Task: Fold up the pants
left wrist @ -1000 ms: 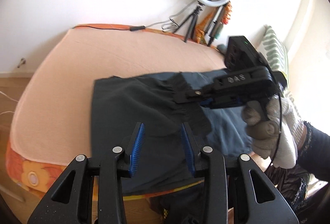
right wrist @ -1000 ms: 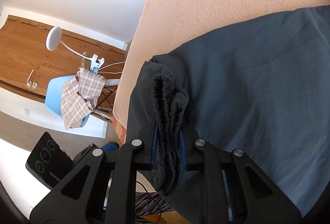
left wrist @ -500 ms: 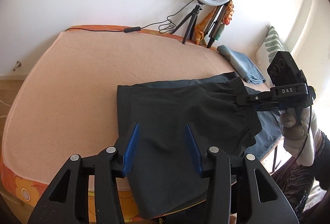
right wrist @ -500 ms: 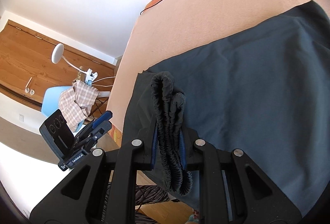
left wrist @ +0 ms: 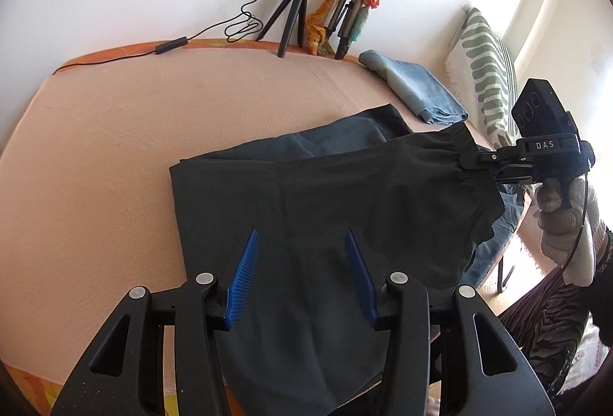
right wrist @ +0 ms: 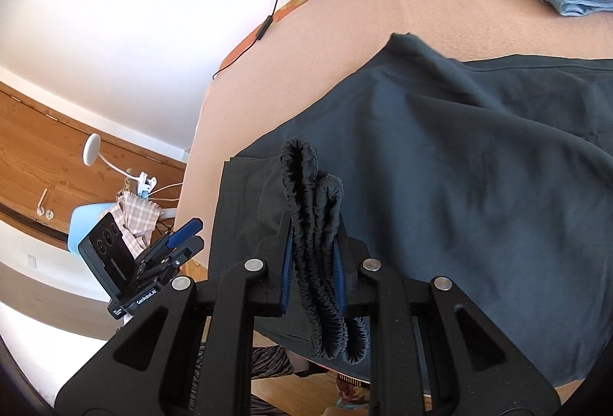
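Currently the right gripper (right wrist: pixel 312 262) clamps the elastic waistband (right wrist: pixel 314 224) of the dark pants (left wrist: pixel 325 193), which lie on the bed (left wrist: pixel 115 147); the left gripper (left wrist: pixel 302 274), jaws just opened, hovers empty above them.

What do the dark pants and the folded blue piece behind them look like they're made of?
The pants look like a thin, matte woven fabric, possibly cotton or a blend: they drape in soft folds, and the waistband is gathered elastic. The blue piece looks like faded denim, though its weave is too small to confirm.
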`<state>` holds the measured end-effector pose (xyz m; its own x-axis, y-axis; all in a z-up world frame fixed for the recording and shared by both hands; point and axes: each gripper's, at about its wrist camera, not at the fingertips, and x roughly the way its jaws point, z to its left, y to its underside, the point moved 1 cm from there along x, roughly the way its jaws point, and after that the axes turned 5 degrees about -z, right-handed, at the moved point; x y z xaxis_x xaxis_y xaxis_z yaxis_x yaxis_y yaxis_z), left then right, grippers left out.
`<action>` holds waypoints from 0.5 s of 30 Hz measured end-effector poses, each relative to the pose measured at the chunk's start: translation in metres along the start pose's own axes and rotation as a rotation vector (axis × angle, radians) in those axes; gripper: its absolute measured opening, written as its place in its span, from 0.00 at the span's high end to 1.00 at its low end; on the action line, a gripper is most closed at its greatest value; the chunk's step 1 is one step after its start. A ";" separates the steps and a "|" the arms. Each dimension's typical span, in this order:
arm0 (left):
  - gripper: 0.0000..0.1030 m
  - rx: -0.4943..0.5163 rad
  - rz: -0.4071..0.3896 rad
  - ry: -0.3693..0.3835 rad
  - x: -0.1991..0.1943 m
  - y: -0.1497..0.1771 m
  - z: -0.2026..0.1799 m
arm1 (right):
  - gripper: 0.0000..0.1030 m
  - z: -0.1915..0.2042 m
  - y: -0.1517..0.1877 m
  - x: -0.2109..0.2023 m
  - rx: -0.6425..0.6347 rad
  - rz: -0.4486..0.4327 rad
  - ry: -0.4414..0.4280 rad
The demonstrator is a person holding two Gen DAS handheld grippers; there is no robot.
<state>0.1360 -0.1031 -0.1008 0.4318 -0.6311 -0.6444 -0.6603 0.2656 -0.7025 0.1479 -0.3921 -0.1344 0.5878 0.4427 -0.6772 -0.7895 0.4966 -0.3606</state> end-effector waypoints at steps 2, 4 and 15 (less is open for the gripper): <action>0.54 -0.001 0.008 0.010 0.005 -0.001 -0.002 | 0.82 -0.009 -0.001 -0.015 0.012 -0.021 0.022; 0.54 -0.007 0.021 0.021 0.011 -0.001 -0.004 | 0.82 -0.024 -0.004 -0.034 0.027 -0.043 0.043; 0.45 0.021 0.046 0.052 0.025 -0.003 -0.026 | 0.82 -0.095 -0.025 -0.119 0.077 -0.121 0.203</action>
<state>0.1328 -0.1381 -0.1070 0.3681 -0.6550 -0.6599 -0.6652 0.3103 -0.6791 0.0812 -0.5283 -0.1053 0.6234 0.2211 -0.7500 -0.6952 0.5958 -0.4022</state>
